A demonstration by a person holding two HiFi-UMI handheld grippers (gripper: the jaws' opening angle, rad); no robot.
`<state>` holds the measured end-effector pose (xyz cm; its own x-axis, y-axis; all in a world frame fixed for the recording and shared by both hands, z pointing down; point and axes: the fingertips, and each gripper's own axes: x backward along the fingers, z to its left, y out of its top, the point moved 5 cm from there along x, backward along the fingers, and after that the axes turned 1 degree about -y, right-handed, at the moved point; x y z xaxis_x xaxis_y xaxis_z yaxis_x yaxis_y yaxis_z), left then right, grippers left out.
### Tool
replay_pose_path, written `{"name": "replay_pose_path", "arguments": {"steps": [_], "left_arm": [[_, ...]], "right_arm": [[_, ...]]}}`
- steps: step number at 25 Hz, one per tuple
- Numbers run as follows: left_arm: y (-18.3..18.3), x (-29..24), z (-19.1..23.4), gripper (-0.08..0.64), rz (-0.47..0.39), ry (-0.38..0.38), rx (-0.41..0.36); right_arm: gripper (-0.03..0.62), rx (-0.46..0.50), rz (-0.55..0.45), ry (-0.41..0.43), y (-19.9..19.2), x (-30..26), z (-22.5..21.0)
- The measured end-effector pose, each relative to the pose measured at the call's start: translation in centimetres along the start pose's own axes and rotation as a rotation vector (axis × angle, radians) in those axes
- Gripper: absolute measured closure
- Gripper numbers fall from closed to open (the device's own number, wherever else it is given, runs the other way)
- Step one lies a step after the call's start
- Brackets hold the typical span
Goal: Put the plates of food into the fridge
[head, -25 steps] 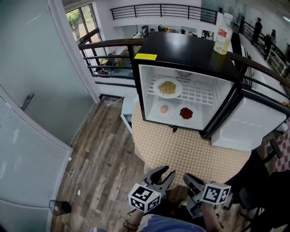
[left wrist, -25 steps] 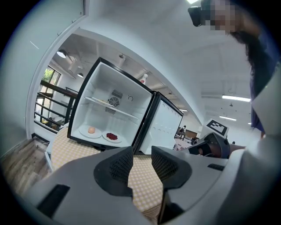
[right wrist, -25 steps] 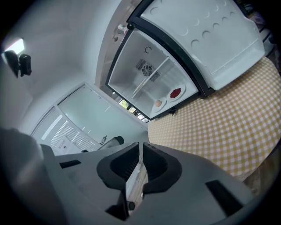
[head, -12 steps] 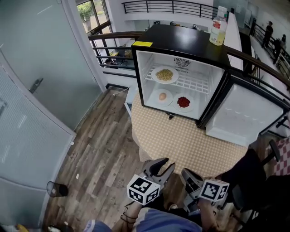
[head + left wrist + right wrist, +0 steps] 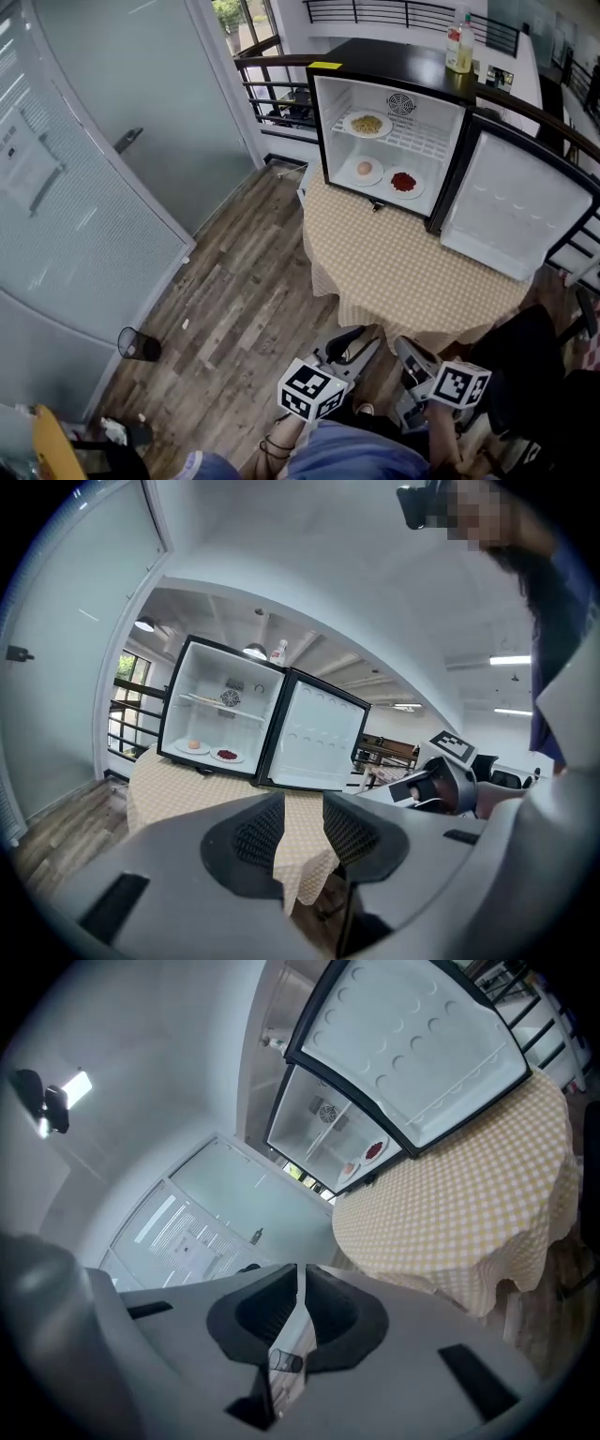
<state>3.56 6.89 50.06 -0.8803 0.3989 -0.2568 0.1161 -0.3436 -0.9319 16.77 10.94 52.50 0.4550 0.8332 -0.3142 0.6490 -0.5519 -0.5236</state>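
I'm seeing all three plates sitting inside the fridge (image 5: pixel 394 56): noodle plate (image 5: pixel 367 124) on the shelf, egg plate (image 5: pixel 364 170) and red-food plate (image 5: pixel 403 182) on its floor, door (image 5: pixel 511 211) hanging wide open at the right. Left hand-held gripper (image 5: pixel 354 343) is holding its jaws apart and empty, and right hand-held gripper (image 5: pixel 410 353) is pressing its jaws together on nothing, both near me, well apart from the bench (image 5: pixel 403 272). I'm flagging one risk: swinging that door hard could be rocking the bottle (image 5: pixel 458 44) on top; yellow sticker (image 5: pixel 325 66) and bottle label are showing too small to read.

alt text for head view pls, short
An open mini fridge on a checked-cloth table holds three plates of food: one on the upper shelf, two below. Nearer the camera, left gripper and right gripper hang empty.
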Motion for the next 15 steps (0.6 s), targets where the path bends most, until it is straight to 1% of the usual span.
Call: {"name": "replay_pose_path", "arguments": {"steps": [3, 6, 9, 12, 15], "left_arm": [[-1.8, 2.1, -1.9, 0.422, 0.001, 0.051, 0.006], [-3.3, 4.0, -3.7, 0.422, 0.007, 0.091, 0.011], [-3.9, 5.3, -5.5, 0.422, 0.005, 0.109, 0.006], [-4.0, 6.5, -6.8, 0.422, -0.011, 0.131, -0.006], [-4.1, 7.3, -7.8, 0.422, -0.016, 0.139, -0.016]], "right_arm": [[0.552, -0.002, 0.045, 0.039, -2.6, 1.2, 0.0], [0.552, -0.031, 0.093, 0.114, -5.5, 2.1, -0.2], [0.552, -0.012, 0.094, 0.114, -6.4, 3.8, 0.8], [0.552, -0.02, 0.109, 0.166, -7.9, 4.5, 0.9], [0.552, -0.002, 0.111, 0.165, -8.3, 5.3, 1.5]]}}
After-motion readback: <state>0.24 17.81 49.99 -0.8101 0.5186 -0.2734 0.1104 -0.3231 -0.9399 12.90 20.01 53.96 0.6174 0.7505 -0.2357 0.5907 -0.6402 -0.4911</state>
